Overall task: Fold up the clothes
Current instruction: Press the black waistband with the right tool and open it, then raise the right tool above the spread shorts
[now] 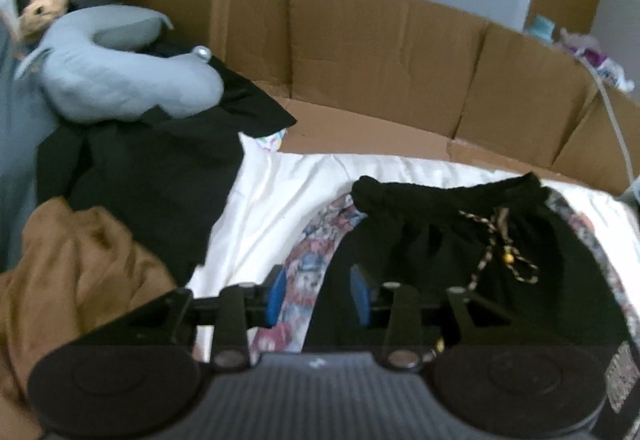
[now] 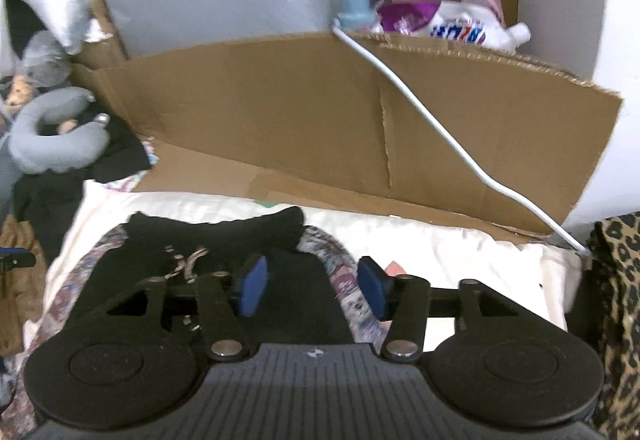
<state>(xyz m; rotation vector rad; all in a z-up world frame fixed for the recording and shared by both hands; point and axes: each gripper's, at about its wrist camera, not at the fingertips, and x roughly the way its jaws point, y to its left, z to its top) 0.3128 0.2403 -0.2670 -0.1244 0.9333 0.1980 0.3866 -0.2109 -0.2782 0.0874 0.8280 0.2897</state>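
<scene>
Left wrist view: your left gripper hangs spread over the black shorts on the white bedding; a brown garment crowds left. Your right gripper, also spread, faces a cardboard box with a detergent pouch behind it.

Shorts — matt black cloth, seemingly

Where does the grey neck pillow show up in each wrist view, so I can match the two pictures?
Left wrist: grey neck pillow lies upper left, on the black clothing pile.
Right wrist: grey neck pillow sits at the far left edge, mid-height.
Shared landmark: the black drawstring shorts on the white bedding, ahead of both grippers.
</scene>
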